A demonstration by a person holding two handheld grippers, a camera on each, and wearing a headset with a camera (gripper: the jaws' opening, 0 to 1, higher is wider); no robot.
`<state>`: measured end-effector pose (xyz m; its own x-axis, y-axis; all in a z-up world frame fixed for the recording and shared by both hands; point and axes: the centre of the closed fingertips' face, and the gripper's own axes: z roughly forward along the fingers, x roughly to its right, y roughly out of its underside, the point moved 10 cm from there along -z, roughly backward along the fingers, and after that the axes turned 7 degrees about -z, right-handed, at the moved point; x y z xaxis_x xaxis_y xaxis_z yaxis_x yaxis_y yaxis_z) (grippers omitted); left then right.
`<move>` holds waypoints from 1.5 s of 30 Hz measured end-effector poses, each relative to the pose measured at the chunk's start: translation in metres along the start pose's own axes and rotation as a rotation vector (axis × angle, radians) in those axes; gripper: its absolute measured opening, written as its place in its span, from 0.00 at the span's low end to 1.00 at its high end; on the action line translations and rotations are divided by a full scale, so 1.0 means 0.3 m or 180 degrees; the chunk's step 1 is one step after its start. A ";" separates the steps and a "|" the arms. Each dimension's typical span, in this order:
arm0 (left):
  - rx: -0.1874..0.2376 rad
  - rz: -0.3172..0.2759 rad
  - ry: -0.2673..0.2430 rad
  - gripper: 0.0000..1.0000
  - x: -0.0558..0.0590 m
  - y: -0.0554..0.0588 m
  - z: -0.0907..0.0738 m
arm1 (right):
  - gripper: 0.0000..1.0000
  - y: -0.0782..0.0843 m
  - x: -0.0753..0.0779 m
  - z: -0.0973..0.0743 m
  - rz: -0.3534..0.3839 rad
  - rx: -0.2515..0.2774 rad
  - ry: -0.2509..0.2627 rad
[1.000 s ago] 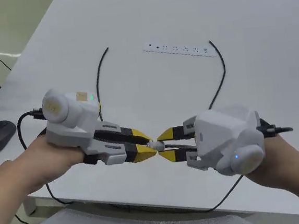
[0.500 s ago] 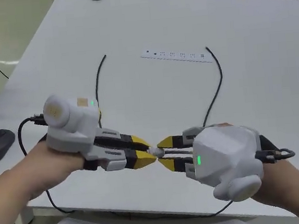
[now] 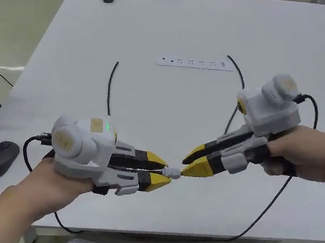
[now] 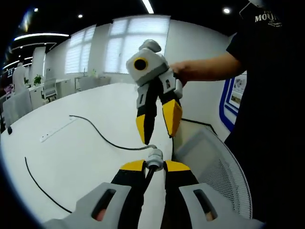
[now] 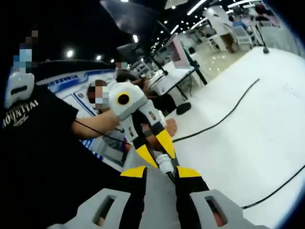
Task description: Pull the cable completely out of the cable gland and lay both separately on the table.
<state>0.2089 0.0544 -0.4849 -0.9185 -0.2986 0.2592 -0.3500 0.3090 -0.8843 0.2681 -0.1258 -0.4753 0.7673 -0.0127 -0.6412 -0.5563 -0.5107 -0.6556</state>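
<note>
Head camera: above my hands, tipped forward and down over the table (image 3: 200, 27). Left gripper (image 3: 164, 173) sits at 8 o'clock, right gripper (image 3: 188, 165) at 4, both close. Left gripper camera looks along its own jaws, right gripper near at 12. Right gripper camera faces the opposite way, left gripper near at 11. All three share the cable gland (image 3: 171, 172) and the table.

The left gripper (image 3: 167, 171) is clamping the cable gland (image 3: 173, 171); the right gripper (image 3: 184, 165), jaws parted, is pointing at it from just beside.
</note>
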 end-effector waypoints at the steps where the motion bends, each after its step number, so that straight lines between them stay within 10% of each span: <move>1: 0.0003 0.0051 -0.0001 0.15 0.001 -0.002 -0.001 | 0.21 0.003 0.016 0.005 0.0095 -0.0029 -0.0045; 10: -0.0006 0.0313 0.0022 0.15 0.003 -0.014 -0.008 | 0.17 0.030 0.053 0.064 0.0877 -0.0076 -0.0810; 24: -0.0055 0.0389 0.0048 0.15 0.005 -0.013 0.008 | 0.08 0.046 0.054 0.080 0.0938 -0.0162 -0.1050; 32: -0.0109 0.0329 0.0025 0.15 0.009 -0.006 0.018 | 0.07 0.038 0.048 0.076 0.0294 -0.0254 -0.0863; 45: 0.0002 0.0055 -0.0065 0.15 0.014 0.000 0.010 | 0.07 -0.002 -0.040 0.065 -0.1334 -0.0446 0.0001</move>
<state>0.2056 0.0505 -0.4850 -0.9204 -0.3116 0.2360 -0.3341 0.3136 -0.8889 0.2530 -0.1086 -0.4749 0.9175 0.2201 -0.3314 -0.1484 -0.5835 -0.7984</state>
